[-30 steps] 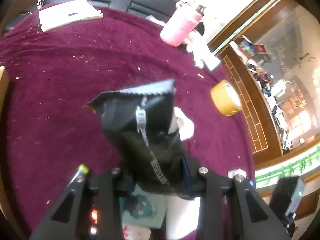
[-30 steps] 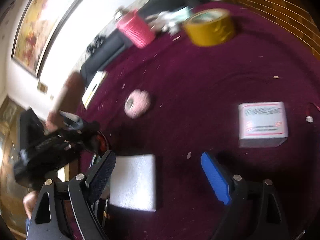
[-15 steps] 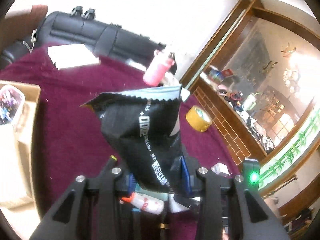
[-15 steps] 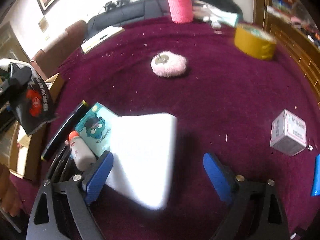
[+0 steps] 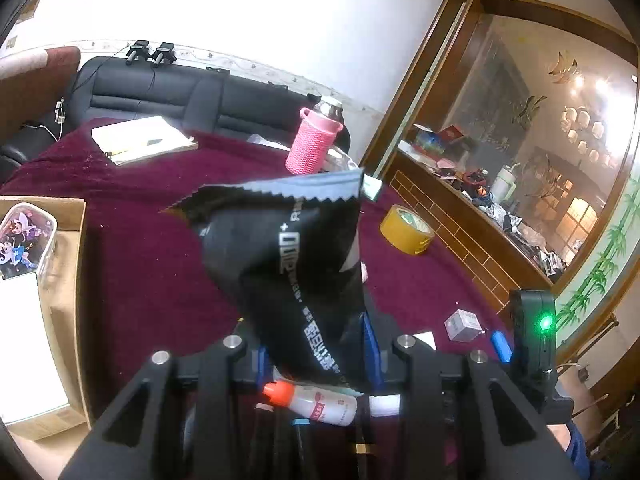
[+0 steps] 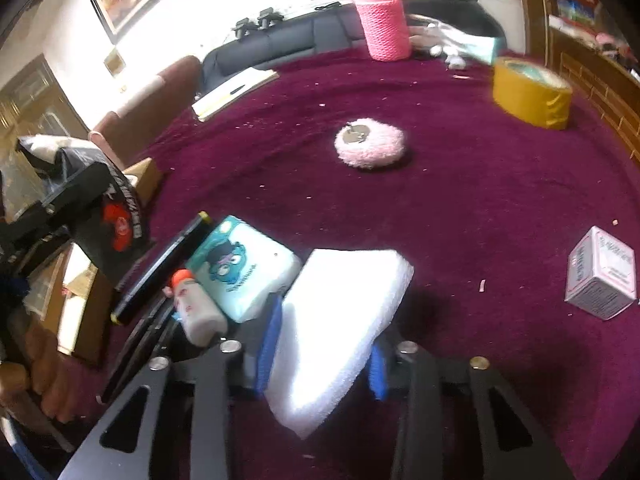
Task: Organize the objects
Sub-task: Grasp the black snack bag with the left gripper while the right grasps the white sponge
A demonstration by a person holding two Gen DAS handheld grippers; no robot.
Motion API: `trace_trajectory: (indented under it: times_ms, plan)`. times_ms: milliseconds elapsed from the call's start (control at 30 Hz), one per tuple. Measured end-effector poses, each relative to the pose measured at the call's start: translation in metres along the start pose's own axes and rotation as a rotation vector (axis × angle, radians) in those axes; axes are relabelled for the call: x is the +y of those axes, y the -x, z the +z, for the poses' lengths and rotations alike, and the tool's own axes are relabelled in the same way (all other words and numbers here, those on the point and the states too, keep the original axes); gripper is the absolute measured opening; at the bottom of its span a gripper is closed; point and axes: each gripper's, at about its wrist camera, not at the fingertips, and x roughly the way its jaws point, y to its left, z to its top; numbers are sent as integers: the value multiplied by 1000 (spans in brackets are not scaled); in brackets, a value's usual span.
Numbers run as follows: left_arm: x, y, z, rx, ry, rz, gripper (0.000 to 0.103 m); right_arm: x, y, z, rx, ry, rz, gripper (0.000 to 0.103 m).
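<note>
Left tongs (image 5: pixel 316 354): blue pads clamped on the lower end of a black pouch (image 5: pixel 288 256), held clear of the bench (image 5: pixel 140 264) with its serrated edge uppermost. Right tongs (image 6: pixel 320 354): jaws have just been closing and now grip a white foam block (image 6: pixel 336 320) between the blue pads; the block's far end tilts over the cloth.

Just left of the block lies a teal tissue pack (image 6: pixel 240 268), touching it, with a small white bottle (image 6: pixel 196 304) with an orange cap against the pack's near side and a black pen (image 6: pixel 160 268) beyond that. The same bottle shows below the pouch in the left view.

Farther out on the maroon cloth: a pink puff (image 6: pixel 370 148) near the middle, a yellow tape roll (image 6: pixel 530 94) to the far right, a small white box (image 6: pixel 602 274) well apart at the right, and a blue cylinder (image 5: pixel 501 346) beside that box. A pink-sleeved flask (image 6: pixel 384 20) stands upright at the far edge; a notebook (image 5: pixel 140 140) lies at the far left.

A cardboard box (image 5: pixel 76 280) sits at the left edge of the bench, holding a clear lidded tub (image 5: pixel 28 240) with cartoon print
</note>
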Motion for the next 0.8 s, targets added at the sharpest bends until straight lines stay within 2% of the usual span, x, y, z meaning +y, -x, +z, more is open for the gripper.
trace_trajectory:
  times_ms: [67, 167, 333, 567, 667, 800]
  plan:
    - [1, 1, -1, -4, 7, -6, 35, -1, 8, 1, -52, -1, 11, 24]
    - [1, 2, -2, -9, 8, -11, 35, 4, 20, 2, -133, 38, -22, 17]
    - [1, 7, -2, -14, 28, -19, 35, 7, 19, 3, -152, 43, -63, 16]
    - [-2, 11, -2, -29, 30, -34, 35, 10, 34, 3, -270, 40, -169, 16]
    - [-7, 18, -1, -50, 12, -46, 35, 21, 51, 1, -342, 23, -168, 16]
    - [-6, 36, 2, -77, 36, -71, 35, 37, 68, -2, -359, -24, -98, 16]
